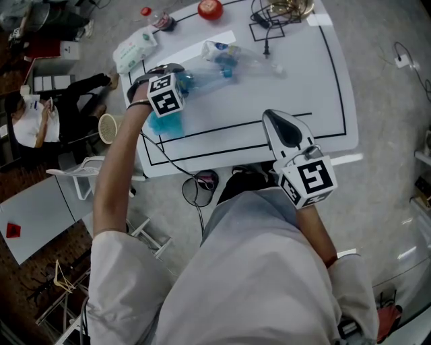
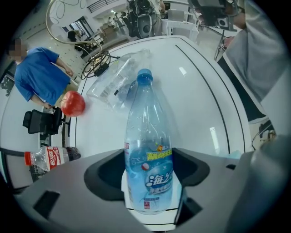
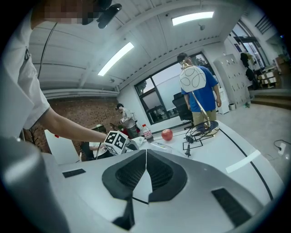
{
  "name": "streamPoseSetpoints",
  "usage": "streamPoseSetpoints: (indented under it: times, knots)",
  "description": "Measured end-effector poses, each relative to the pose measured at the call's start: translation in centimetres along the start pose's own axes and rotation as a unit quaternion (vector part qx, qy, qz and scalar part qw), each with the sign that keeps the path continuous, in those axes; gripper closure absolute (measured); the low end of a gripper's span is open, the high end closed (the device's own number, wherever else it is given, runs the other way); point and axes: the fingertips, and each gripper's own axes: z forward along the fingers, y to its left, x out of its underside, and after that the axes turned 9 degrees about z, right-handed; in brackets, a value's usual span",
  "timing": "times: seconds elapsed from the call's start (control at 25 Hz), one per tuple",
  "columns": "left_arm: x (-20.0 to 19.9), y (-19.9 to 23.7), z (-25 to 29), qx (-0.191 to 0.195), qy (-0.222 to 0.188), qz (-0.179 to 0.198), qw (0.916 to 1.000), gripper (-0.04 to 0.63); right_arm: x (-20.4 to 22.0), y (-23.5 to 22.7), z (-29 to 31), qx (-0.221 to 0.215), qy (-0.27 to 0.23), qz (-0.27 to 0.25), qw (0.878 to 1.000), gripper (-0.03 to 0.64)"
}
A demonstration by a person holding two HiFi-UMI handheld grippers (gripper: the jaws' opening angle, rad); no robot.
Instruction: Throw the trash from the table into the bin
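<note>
We see the left gripper (image 2: pixel 148 175) closed on a clear plastic water bottle (image 2: pixel 148 150) with a blue cap and a blue printed label. Its two dark pads press on the labelled lower part from either side. In the head view this gripper sits at the upper left of the frame, over the left part of the white table (image 1: pixel 296 81) with black lines. The bottle runs from it to the right, its cap pointing at a crumpled piece of clear plastic (image 2: pixel 111 79) just beyond. We cannot tell whether the bottle rests on the tabletop or is raised off it.

The right gripper (image 3: pixel 146 159) has its jaws pressed together with nothing between them. In the head view it is at the centre right, at the table's near edge, well apart from the bottle.

At the far end of the table, along the top of the head view, we see a red round object (image 1: pixel 210 9), a small cola bottle with a red label (image 1: pixel 158 19), a white pack of wipes (image 1: pixel 135 48) and a brass-coloured desk lamp (image 1: pixel 286 9) with a black cable.
</note>
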Motion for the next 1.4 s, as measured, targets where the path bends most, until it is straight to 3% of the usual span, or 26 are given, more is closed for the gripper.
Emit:
streamPoseSetpoints:
  times: [0.92,1.4]
  knots:
    - [-0.7,-1.4,-3.6,-0.064,-0.029,-0.057,0.9959,0.281,-0.1,1.6,-0.9,-0.033,-0.001,-0.008,0.999,0.595]
    - [-2.9,-2.8,-7.6,-0.133,-0.086,-0.124,0.9796,0.281,0.4,3.4,-1.6,-0.059,0.004,-0.016,0.998,0.595]
